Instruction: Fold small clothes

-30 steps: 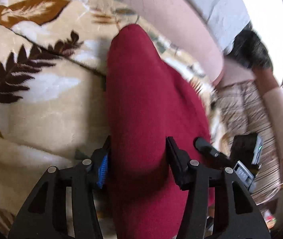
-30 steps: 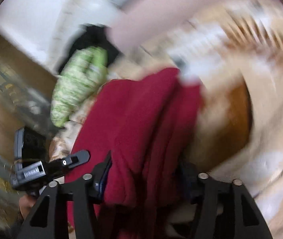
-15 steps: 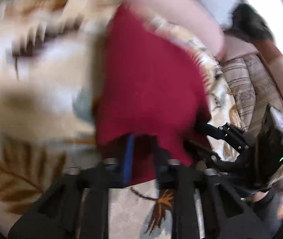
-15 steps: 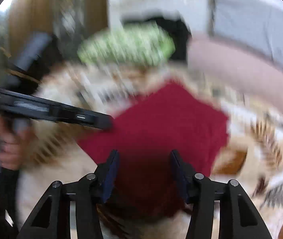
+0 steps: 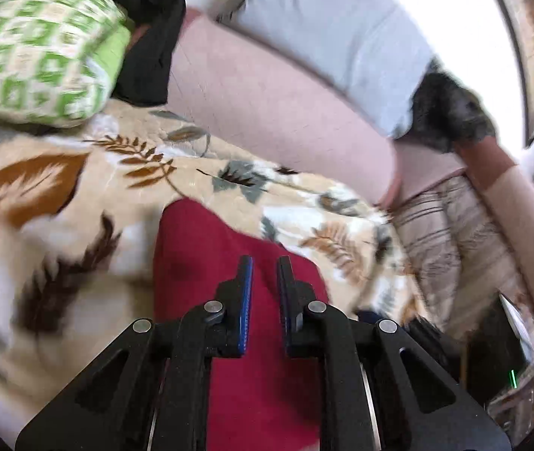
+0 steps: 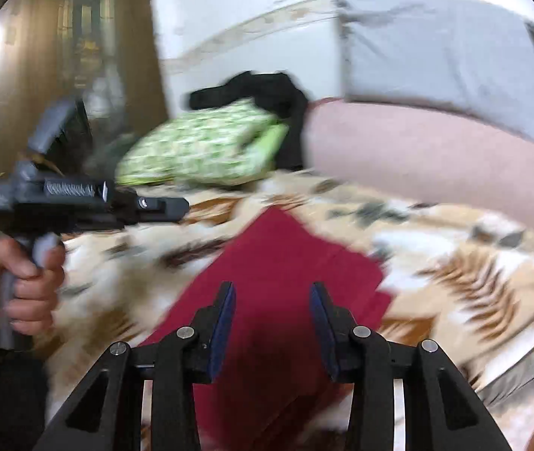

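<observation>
A dark red folded cloth (image 5: 210, 263) lies flat on the leaf-patterned blanket (image 5: 60, 203). In the left wrist view my left gripper (image 5: 264, 263) hovers over the cloth with its fingers nearly together and nothing between them. In the right wrist view the red cloth (image 6: 285, 255) lies as a neat rectangle, and my right gripper (image 6: 271, 289) is open above its near part, holding nothing. The left gripper also shows at the left of the right wrist view (image 6: 169, 206), held by a hand.
A green and white patterned pillow (image 5: 37, 60) and a black garment (image 5: 154, 30) lie at the far end of the blanket. A pink bolster (image 5: 267, 112) and a grey cushion (image 5: 342, 26) line the back. A striped cushion (image 5: 455, 233) lies at the right.
Both grippers have let go of the red cloth and pulled back from it. The cloth was held up one second ago and now lies folded flat on the blanket.
</observation>
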Available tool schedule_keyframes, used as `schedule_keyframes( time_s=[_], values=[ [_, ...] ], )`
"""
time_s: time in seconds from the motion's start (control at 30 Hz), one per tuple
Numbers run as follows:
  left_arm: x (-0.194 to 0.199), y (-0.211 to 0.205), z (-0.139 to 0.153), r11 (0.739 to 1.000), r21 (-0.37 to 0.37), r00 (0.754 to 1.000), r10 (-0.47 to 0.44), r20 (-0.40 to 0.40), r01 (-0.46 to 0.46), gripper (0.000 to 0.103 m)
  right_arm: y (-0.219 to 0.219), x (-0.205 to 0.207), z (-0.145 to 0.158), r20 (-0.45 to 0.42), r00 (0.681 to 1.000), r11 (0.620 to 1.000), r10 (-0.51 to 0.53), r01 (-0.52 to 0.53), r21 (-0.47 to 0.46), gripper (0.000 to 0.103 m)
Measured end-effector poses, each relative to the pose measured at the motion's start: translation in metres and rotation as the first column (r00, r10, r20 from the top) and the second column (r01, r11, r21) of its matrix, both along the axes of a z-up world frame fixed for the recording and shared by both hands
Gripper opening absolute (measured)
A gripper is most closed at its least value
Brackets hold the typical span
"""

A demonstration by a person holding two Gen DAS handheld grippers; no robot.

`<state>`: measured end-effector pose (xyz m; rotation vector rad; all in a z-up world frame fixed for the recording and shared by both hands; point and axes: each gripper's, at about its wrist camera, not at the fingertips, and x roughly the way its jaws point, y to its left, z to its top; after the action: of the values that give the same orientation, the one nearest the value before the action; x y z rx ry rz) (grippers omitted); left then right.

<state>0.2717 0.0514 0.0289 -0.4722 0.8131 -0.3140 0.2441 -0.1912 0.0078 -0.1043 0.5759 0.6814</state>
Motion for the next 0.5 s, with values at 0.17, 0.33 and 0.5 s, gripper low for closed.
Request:
schedule_keyframes(
  time_s=[0.17, 0.33, 0.5],
  values=[
    [0.075, -0.008, -0.094, 0.995, 0.099, 0.962, 0.036, -0.269, -0.010, 0.010, 0.038, 0.051, -0.042, -0.075, 0.992, 0.989, 0.104, -0.111, -0.096, 0.039],
    [0.074, 0.001, -0.123, 0.999, 0.013, 0.973, 0.047, -0.227, -0.045, 0.003, 0.019, 0.076, -0.091, -0.178, 0.979, 0.994, 0.095, -0.104, -0.044, 0.040],
    [0.073, -0.011, -0.109, 0.995, 0.100, 0.974, 0.052, -0.220, -0.030, 0.002, 0.022, 0.078, -0.091, -0.204, 0.975, 0.994, 0.084, -0.095, -0.045, 0.040]
  ],
)
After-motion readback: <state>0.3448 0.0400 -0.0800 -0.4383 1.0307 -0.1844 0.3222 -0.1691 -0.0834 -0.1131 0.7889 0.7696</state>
